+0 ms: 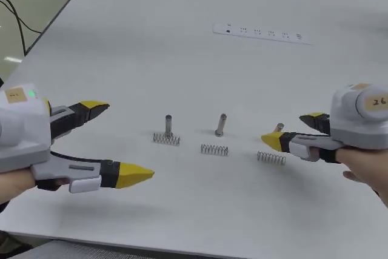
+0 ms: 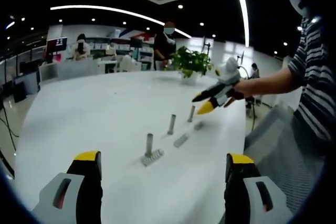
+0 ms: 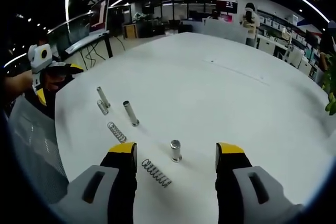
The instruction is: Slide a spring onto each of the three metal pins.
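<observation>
I hold the left gripper (image 1: 124,141) and the right gripper (image 1: 286,128) with jaws apart, both empty. Three pins (image 1: 221,124) stand upright in a row on the table (image 1: 182,59), and a spring (image 1: 214,149) lies just before each. I judge each spring light, squashy and apt to roll: take it mid-coil, gently. The power strip (image 1: 262,33) lies well apart, and nothing obstructs.

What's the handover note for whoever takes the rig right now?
Both open, empty, above the table: left hand-held gripper; right hand-held gripper, close to the right pin.
The left pin, middle pin and right pin stand in a row. The left spring, middle spring and right spring each lie before one.
Done: nothing.
Left: all three springs onto pins.
</observation>
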`<action>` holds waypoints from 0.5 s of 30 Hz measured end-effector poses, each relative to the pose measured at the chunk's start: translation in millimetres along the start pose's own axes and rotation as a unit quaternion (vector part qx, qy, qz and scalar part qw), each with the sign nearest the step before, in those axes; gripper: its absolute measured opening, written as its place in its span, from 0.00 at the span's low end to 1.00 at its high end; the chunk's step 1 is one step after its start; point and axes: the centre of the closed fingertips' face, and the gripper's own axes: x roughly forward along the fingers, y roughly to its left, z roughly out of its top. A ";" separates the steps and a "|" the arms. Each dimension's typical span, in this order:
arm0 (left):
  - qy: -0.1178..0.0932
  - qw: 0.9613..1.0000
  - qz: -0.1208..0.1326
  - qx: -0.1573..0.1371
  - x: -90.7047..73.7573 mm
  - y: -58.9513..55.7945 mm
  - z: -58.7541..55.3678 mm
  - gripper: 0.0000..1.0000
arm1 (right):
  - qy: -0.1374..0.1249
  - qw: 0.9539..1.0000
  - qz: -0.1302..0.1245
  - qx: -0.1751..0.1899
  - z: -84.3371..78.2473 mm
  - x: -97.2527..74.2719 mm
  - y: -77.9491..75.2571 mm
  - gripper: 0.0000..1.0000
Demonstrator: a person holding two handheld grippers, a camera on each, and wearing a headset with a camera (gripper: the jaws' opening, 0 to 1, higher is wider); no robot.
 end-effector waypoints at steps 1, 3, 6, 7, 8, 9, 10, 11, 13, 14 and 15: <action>0.000 1.000 0.000 0.000 0.2 -0.2 -0.2 0.96 | 0.000 1.000 0.002 -0.002 0.4 -0.4 0.5 0.61; 0.002 1.000 -0.002 0.001 0.5 -1.1 -1.3 0.96 | -0.002 1.000 0.009 -0.014 1.9 -1.4 2.6 0.62; 0.003 1.000 -0.002 0.000 0.2 -1.5 -2.2 0.96 | 0.001 1.000 0.015 -0.027 1.6 -2.2 4.3 0.64; 0.003 1.000 -0.002 -0.001 -0.1 -1.4 -2.3 0.96 | 0.003 0.999 0.023 -0.032 1.4 -2.4 6.7 0.64; 0.003 1.000 -0.001 -0.001 -0.4 -1.3 -2.3 0.96 | 0.007 0.999 0.029 -0.041 0.4 -2.6 8.6 0.65; 0.003 1.000 -0.001 -0.001 -0.6 -1.3 -2.3 0.96 | 0.010 0.998 0.032 -0.047 -0.3 -2.8 9.7 0.65; 0.002 1.000 0.000 -0.001 -1.1 -1.2 -2.3 0.96 | 0.016 0.997 0.040 -0.060 -2.0 -3.0 12.5 0.65; 0.002 1.000 0.000 -0.001 -1.4 -1.0 -2.2 0.96 | 0.019 0.997 0.042 -0.067 -3.0 -3.2 13.7 0.65; 0.002 1.000 0.001 -0.002 -2.1 -1.2 -1.9 0.96 | 0.029 0.995 0.051 -0.084 -6.3 -3.5 16.3 0.66; 0.002 1.000 0.001 -0.002 -2.4 -1.1 -1.9 0.96 | 0.036 0.994 0.054 -0.093 -8.7 -3.7 16.8 0.66; 0.002 1.000 0.002 -0.001 -2.9 -1.0 -1.7 0.96 | 0.040 0.992 0.057 -0.103 -9.9 -3.7 17.9 0.66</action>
